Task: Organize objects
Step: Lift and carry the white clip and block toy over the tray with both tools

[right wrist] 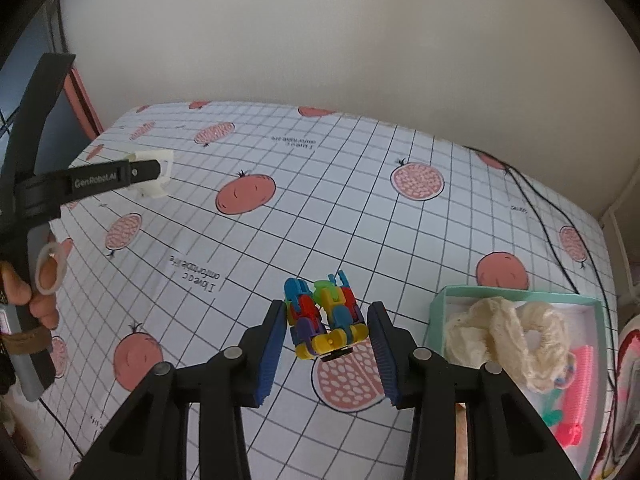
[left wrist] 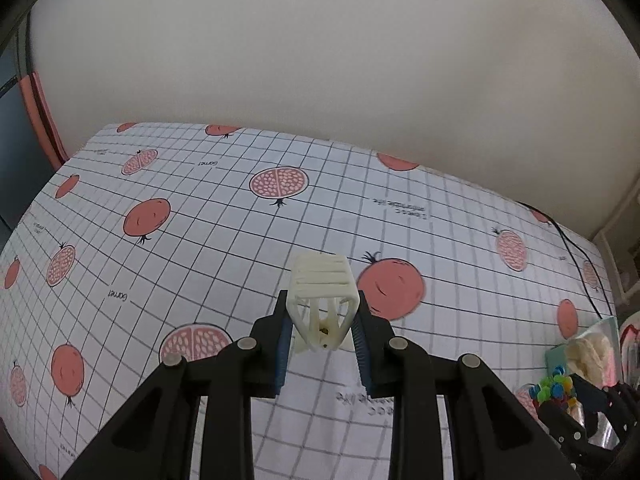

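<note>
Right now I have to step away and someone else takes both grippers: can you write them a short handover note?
Left gripper: shut on the white clip, held above the tablecloth.
Right gripper: around the multicoloured clip; a firm hold cannot be confirmed, as the right pad shows a slight gap.
Box: at the table's right side, already holding a cream scrunchie and a pink clip.
Done: both clips picked up, it seems.
Left: probably carry each clip to the box and release it there.

Cream hair clip [left wrist: 322, 300] between left jaws.
</note>
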`<state>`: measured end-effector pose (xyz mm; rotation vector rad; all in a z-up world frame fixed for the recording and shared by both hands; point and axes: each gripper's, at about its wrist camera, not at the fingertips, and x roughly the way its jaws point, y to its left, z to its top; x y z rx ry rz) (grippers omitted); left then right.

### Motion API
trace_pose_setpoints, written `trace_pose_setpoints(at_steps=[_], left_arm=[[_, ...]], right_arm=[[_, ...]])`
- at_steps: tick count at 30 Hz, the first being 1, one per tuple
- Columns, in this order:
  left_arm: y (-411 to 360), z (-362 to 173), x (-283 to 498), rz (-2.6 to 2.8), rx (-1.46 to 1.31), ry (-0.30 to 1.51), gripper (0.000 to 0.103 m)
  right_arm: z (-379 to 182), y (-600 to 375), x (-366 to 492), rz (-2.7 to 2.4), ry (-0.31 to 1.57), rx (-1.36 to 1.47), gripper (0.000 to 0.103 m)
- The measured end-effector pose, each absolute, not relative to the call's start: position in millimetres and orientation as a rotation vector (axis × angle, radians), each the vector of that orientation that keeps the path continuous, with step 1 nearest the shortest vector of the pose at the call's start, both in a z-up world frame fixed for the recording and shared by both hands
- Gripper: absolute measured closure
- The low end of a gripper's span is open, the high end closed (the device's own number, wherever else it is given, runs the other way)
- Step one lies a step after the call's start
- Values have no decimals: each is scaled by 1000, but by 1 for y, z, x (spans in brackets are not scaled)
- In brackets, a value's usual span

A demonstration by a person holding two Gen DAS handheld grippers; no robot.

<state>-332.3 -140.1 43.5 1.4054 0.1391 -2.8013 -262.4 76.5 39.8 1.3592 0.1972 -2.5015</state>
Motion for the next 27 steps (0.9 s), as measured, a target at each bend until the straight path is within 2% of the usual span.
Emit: trace_pose_setpoints(at_steps=[14, 27], left_arm=[[-92, 82, -279, -2876, 1373, 167, 74], [-46, 96, -234, -2938, 1396, 269, 74]], right_arm=[[77, 110, -231, -2546, 181, 1303, 59], [95, 155, -202, -2606, 220, 1299, 59]])
